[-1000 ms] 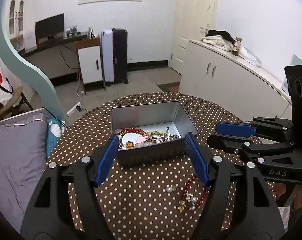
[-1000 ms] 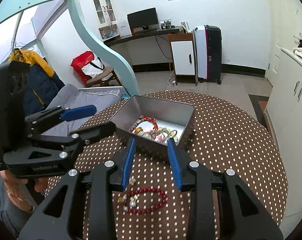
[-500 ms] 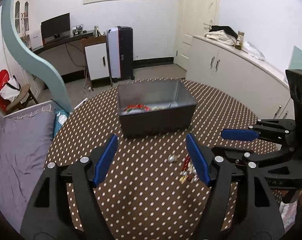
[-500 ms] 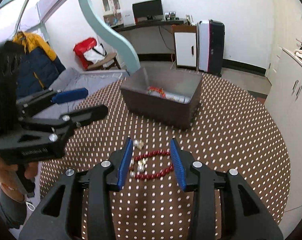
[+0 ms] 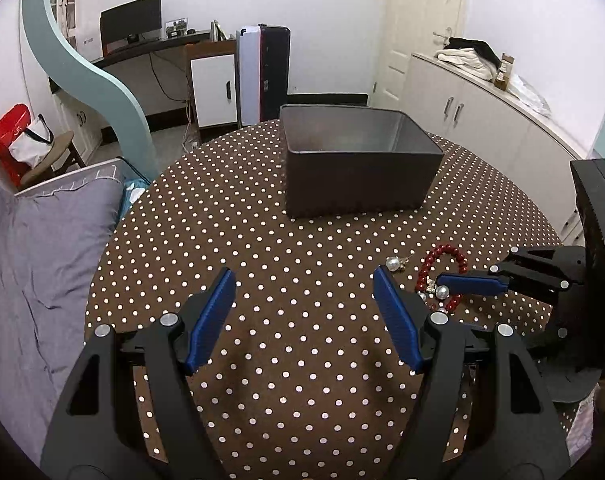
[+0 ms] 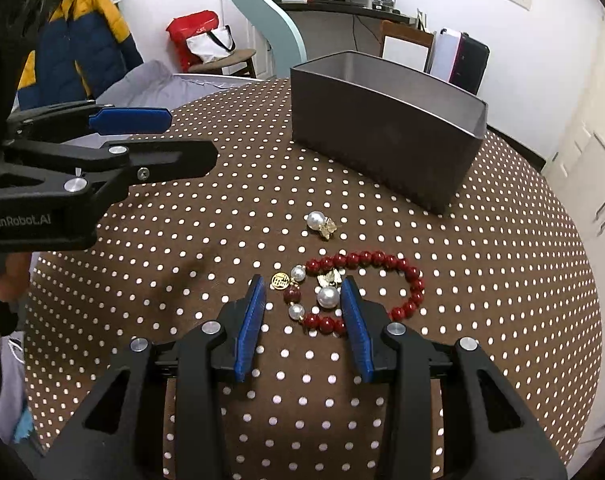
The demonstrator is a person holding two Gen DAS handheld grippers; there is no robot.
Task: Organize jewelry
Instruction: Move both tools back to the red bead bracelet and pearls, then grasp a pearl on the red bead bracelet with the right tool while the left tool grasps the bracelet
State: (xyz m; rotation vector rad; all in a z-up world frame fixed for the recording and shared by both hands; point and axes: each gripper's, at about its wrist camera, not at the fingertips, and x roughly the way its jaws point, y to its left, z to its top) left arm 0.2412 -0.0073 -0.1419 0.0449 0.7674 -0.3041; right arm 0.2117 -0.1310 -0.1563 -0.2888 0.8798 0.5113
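Item: bracelet (image 6: pixel 366 284), red beads with pearl spacers and a gold charm (image 6: pixel 280 281). Location: flat on the table (image 6: pixel 502 280), its near end lying between the right gripper's (image 6: pixel 306 316) blue pads (image 6: pixel 249 326), its loop trailing off to the tool's right.

Item: pearl earring (image 6: pixel 321 224) with gold clasp, ahead of the same gripper, near the bracelet but apart from it. A second pearl piece (image 6: pixel 328 295) rests inside the bracelet's loop, between the pads.

Item: tin (image 6: pixel 386 128), open-topped, well ahead of both tools; contents hidden from these low views.

Handling, as judged: bracelet light and limp, likely to drape and swing when lifted; the round beads look slippery, so pinch across the strand at the near end. Earrings tiny and easily flicked away; grip the pearl.

Tool state: right gripper jaws apart, straddling the beads, nothing clamped. Left gripper (image 5: pixel 304 316) jaws wide apart, hovering above bare cloth to the left of the jewelry, holding nothing.

Change against earlier frames: both tools have dropped lower and drawn back from the tin; the right gripper's pads, half a second ago just short of the bracelet, now bracket it.
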